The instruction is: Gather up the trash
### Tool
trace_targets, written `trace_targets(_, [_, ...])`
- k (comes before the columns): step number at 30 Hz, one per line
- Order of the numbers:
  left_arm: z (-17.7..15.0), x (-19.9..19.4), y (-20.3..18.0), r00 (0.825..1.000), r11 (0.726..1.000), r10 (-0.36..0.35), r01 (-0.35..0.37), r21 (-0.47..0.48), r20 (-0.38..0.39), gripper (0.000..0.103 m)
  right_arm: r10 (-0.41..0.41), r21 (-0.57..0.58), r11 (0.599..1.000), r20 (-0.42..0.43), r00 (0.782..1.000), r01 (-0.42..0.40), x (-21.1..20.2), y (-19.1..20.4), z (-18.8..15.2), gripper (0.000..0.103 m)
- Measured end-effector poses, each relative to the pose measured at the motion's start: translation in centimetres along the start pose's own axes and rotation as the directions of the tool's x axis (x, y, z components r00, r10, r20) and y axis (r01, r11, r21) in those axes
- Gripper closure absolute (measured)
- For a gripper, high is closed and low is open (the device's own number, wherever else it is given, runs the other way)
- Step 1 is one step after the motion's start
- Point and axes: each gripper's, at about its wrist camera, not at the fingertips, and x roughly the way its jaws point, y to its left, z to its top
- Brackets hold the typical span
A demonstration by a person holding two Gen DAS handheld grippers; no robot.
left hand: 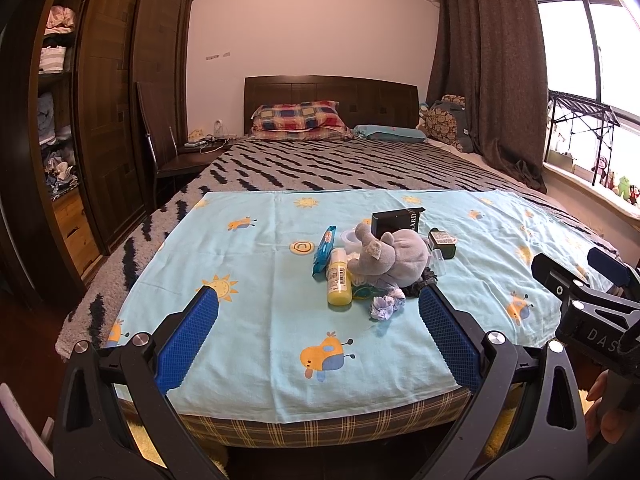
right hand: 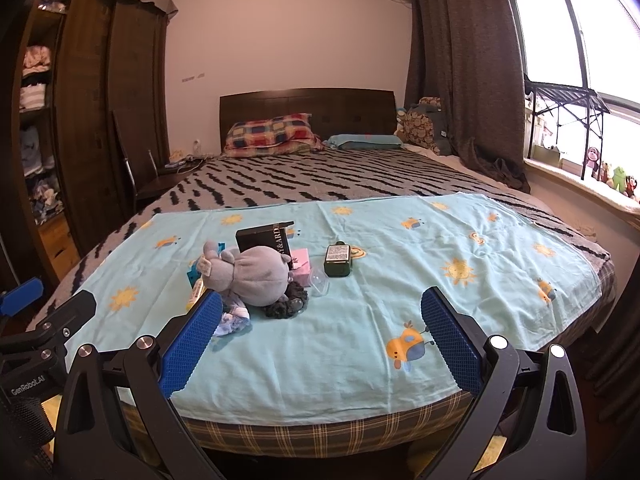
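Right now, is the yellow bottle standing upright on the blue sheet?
No, the yellow bottle lies on its side beside the grey plush elephant.

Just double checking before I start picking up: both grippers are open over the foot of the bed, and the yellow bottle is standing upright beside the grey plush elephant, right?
Not quite. The yellow bottle is lying on its side, not upright, as the left wrist view shows. It is beside the grey plush elephant, and the left gripper and right gripper are both open.

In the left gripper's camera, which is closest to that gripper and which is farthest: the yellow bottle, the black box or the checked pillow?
1. Yellow bottle, lying on the blue sheet, just ahead of the left gripper.
2. Black box, behind the toy elephant.
3. Checked pillow, by the headboard.
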Motion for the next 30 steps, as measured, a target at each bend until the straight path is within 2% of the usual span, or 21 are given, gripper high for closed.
trace_targets(30, [-0.06, -0.03, -0.03, 1.0, 1.0, 0.0, 0.0, 0.0, 0.0, 0.008, -0.007, 0.008, 1.0, -0.002, 1.0, 0.007, -0.14, -0.26, -0.25, 0.003])
